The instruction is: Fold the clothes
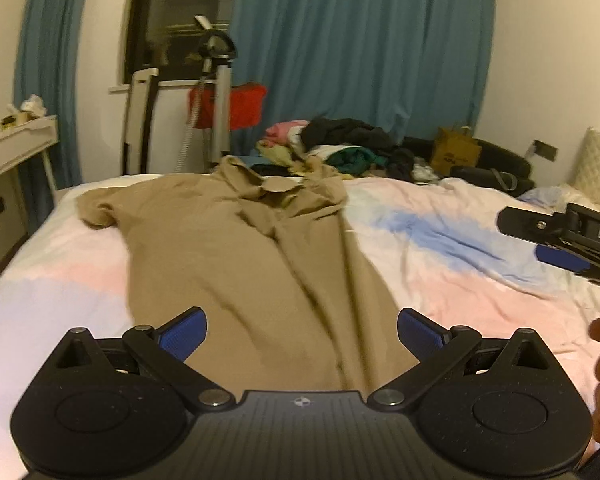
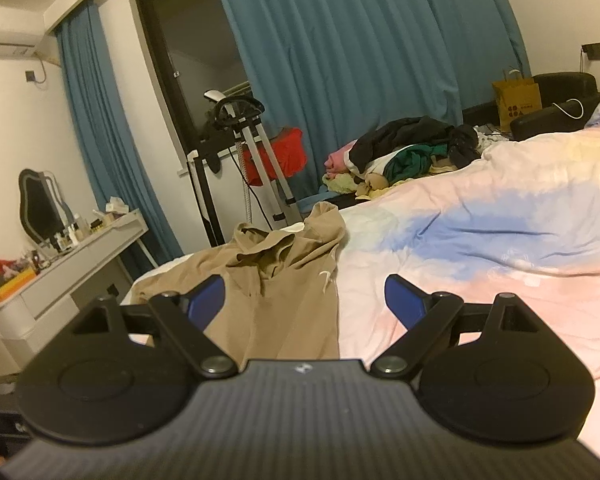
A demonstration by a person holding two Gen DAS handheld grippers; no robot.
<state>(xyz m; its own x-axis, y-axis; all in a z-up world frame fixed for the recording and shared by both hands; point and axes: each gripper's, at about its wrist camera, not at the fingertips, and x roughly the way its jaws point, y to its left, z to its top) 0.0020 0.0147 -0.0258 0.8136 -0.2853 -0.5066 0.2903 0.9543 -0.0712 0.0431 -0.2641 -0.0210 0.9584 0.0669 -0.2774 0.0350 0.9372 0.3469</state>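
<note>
Both tongs are spread apart and hold nothing. Your left tongs (image 1: 302,330) hover over the near hem of a tan shirt (image 1: 236,248), which lies flat on the bed (image 1: 480,280). Its long axis runs straight away from you, with the collar at the far end and one sleeve out to the left. Your right tongs (image 2: 304,300) sit just beside the shirt's right edge, over bare bedding. Your left hand is nearer. Beyond, a clothes pile (image 1: 340,144) waits by the blue curtain (image 1: 360,40).

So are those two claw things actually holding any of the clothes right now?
No. Both the left gripper and right gripper are open with nothing between their fingers; the tan shirt lies loose on the bed.
</note>
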